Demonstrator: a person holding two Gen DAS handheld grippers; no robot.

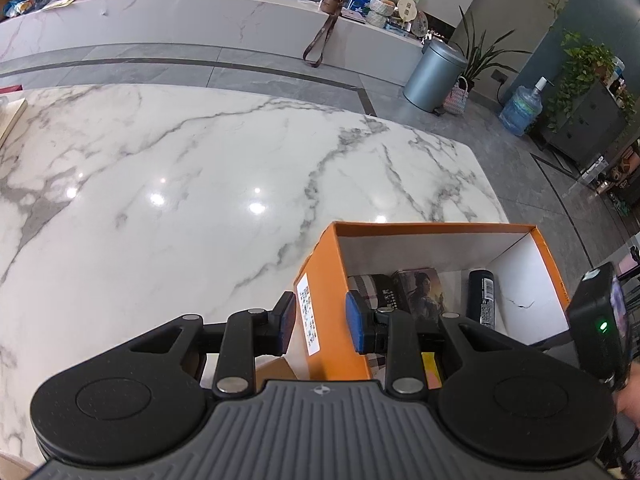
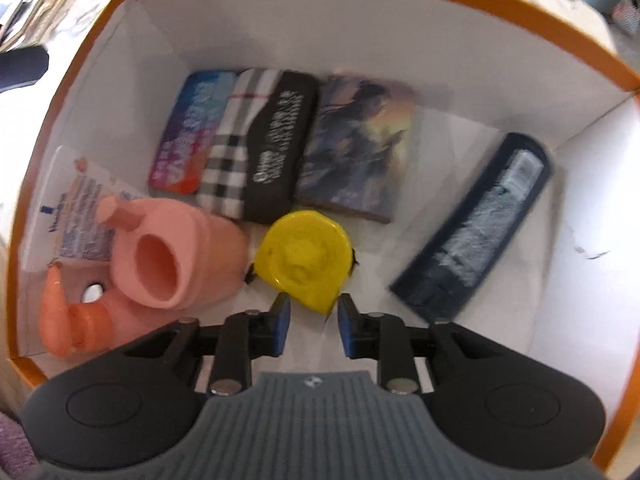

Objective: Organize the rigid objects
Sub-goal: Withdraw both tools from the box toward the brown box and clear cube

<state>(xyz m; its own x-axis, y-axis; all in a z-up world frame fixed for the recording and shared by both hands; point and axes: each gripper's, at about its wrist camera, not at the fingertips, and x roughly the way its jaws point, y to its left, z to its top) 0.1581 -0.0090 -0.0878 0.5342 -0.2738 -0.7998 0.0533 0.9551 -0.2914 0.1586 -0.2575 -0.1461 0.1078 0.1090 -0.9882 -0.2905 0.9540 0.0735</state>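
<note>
An orange box [image 1: 308, 280] with a white inside stands on the marble table [image 1: 160, 184]. My left gripper [image 1: 322, 322] straddles the box's left wall, one finger outside, one inside, not pressed against it. In the right wrist view the box [image 2: 100, 12] holds a yellow tape measure [image 2: 306, 258], a pink watering can [image 2: 176, 256], an orange carrot toy [image 2: 56, 316], a plaid-and-black case [image 2: 260, 144], a blue card pack [image 2: 188, 128], a picture box [image 2: 356, 148] and a dark blue bottle [image 2: 476, 224]. My right gripper [image 2: 314, 326] is open just above the tape measure, empty.
A wooden board [image 1: 10, 120] lies at the table's far left edge. Beyond the table are a grey floor, a metal bin [image 1: 434, 74], a water jug [image 1: 520, 110] and plants. My right gripper's body [image 1: 600, 320] shows at the box's right side.
</note>
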